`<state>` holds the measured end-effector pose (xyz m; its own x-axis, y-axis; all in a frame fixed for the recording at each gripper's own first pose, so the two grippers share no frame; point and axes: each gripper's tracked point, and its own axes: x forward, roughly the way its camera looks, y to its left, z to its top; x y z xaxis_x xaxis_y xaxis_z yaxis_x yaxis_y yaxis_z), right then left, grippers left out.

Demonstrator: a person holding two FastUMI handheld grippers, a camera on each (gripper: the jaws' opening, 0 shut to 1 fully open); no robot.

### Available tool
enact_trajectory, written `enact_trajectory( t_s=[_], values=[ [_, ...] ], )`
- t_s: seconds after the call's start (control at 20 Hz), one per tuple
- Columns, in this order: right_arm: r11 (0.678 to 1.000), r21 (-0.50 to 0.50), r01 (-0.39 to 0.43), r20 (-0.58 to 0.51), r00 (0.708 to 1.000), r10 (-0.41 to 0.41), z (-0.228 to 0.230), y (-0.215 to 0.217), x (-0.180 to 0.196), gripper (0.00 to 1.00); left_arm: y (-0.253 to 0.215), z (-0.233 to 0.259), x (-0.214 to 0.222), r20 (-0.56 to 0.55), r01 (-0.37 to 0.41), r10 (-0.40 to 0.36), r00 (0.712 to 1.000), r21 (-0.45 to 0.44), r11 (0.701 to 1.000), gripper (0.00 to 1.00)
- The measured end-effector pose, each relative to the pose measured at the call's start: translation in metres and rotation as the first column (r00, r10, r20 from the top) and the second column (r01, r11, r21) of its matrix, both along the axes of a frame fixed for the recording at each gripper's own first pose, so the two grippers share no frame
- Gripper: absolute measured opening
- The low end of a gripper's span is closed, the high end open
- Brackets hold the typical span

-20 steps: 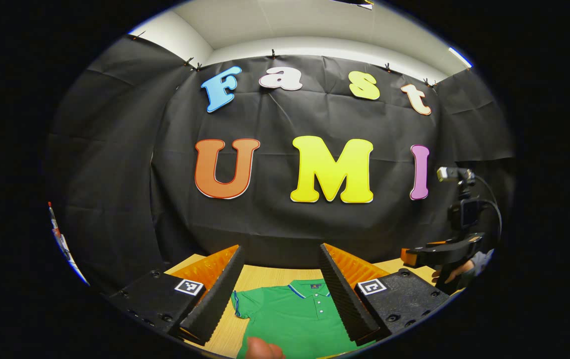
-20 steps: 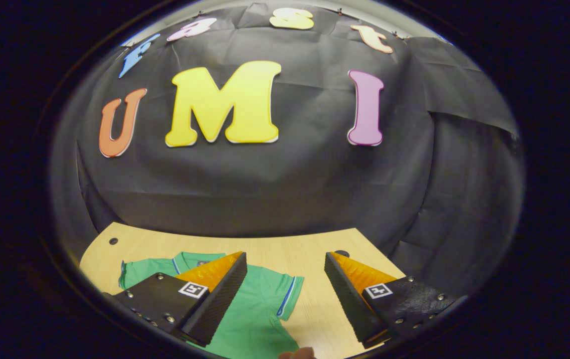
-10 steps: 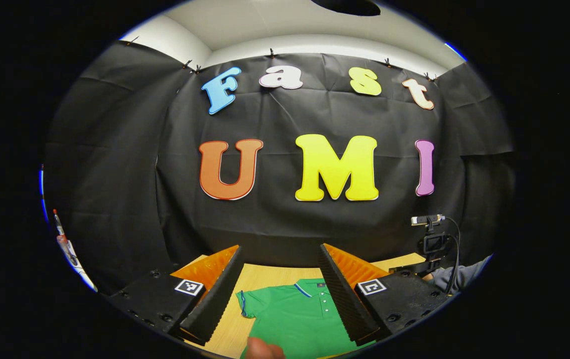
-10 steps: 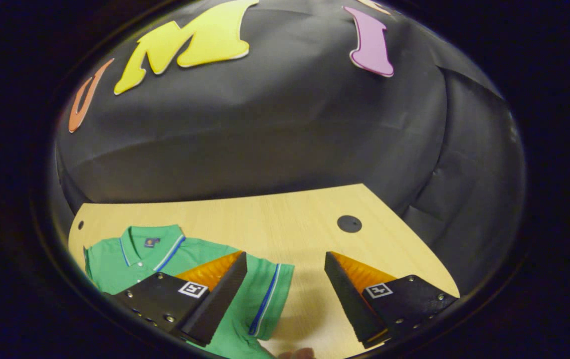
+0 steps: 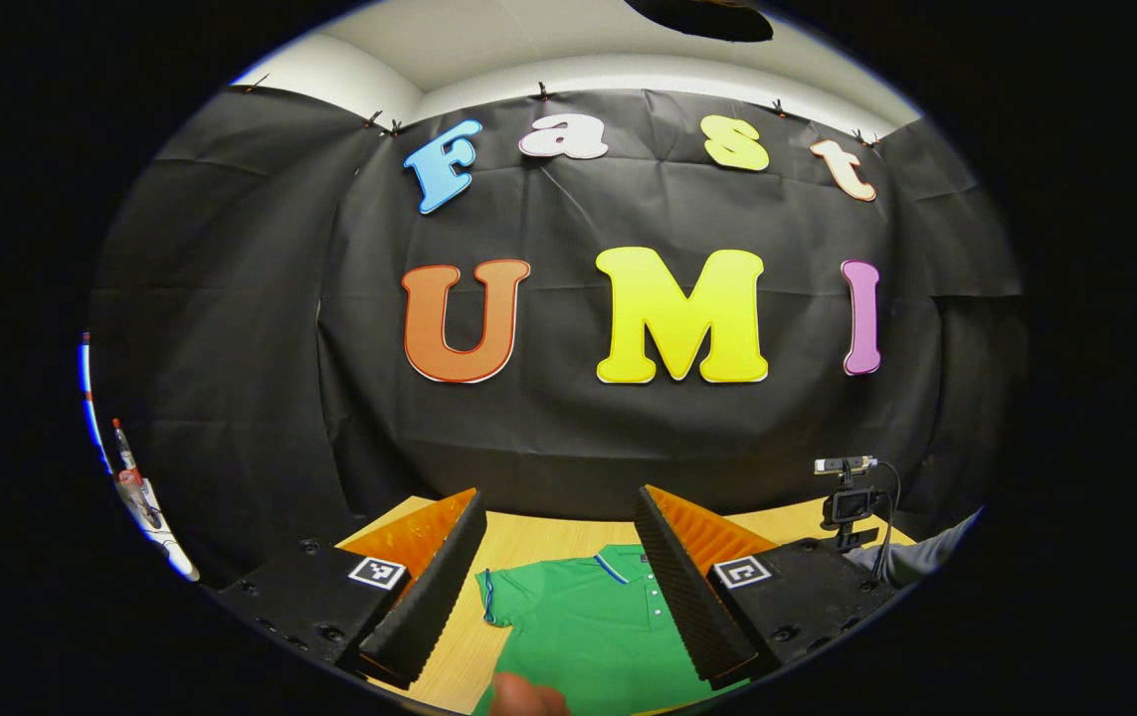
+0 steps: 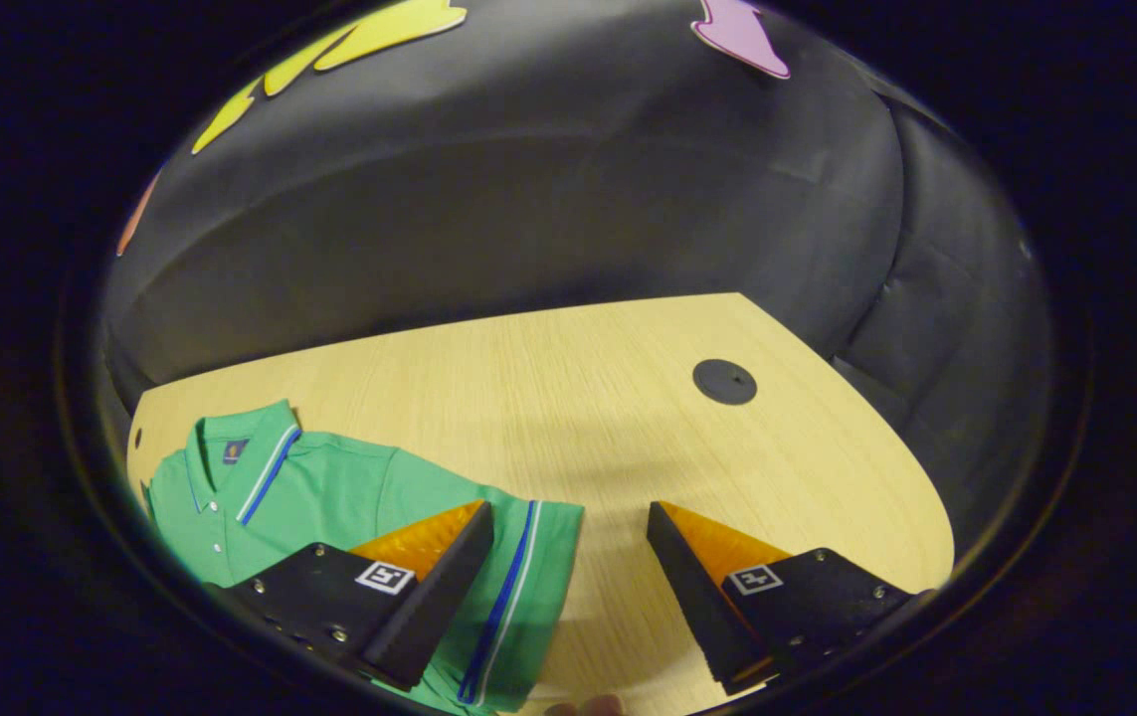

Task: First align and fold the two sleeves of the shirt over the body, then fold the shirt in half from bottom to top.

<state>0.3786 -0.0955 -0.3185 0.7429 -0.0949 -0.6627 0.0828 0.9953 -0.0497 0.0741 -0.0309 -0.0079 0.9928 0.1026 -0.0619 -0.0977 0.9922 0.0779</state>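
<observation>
In the left gripper view, the left gripper (image 5: 560, 587) is hovering over the table (image 5: 548, 542) with its fingers spread wide and nothing between them; the green shirt (image 5: 583, 626) is lying flat just ahead of and below the fingertips, collar away from the tool, one short sleeve (image 5: 493, 602) reaching toward the tool's left finger. Compared with a second ago this view is barely shifting, while the right gripper (image 5: 842, 512) seen off to the tool's right is sinking lower toward the table, a grey sleeve of the person (image 5: 916, 562) behind it. In the right gripper view, the right gripper (image 6: 568, 587) is likewise gaping wide and gripping nothing, and its camera has been tipping steeply downward over the last second, so the tabletop (image 6: 628, 428) is now spreading out ahead. The shirt's blue-trimmed sleeve (image 6: 518, 587) is now lying flat under the tool's left finger and partly in the gap between the fingers, the collar (image 6: 250, 452) farther off to the tool's left. That descent is suggesting the right tool is going for this sleeve first; neither sleeve is folded yet.
</observation>
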Motion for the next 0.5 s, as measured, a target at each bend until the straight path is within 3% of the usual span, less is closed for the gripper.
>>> enact_trajectory(
  t_s=[0.25,0.45,0.5],
  values=[
    [0.999,0.02,0.026,-0.033,0.999,-0.025,-0.005,0.003,-0.004,0.98,-0.001,-0.007,0.004,-0.02,-0.006,0.006,1.0,-0.01,1.0,0.96],
    [0.996,0.084,0.025,-0.064,0.998,-0.02,-0.001,0.02,-0.008,0.11,0.003,-0.008,0.006,-0.018,-0.017,0.017,1.0,-0.009,1.0,0.96],
    [0.996,0.085,0.035,-0.067,0.997,-0.029,-0.001,0.018,-0.01,0.1,0.005,-0.007,0.005,-0.017,-0.022,0.022,1.0,-0.011,1.0,0.96]
  ],
)
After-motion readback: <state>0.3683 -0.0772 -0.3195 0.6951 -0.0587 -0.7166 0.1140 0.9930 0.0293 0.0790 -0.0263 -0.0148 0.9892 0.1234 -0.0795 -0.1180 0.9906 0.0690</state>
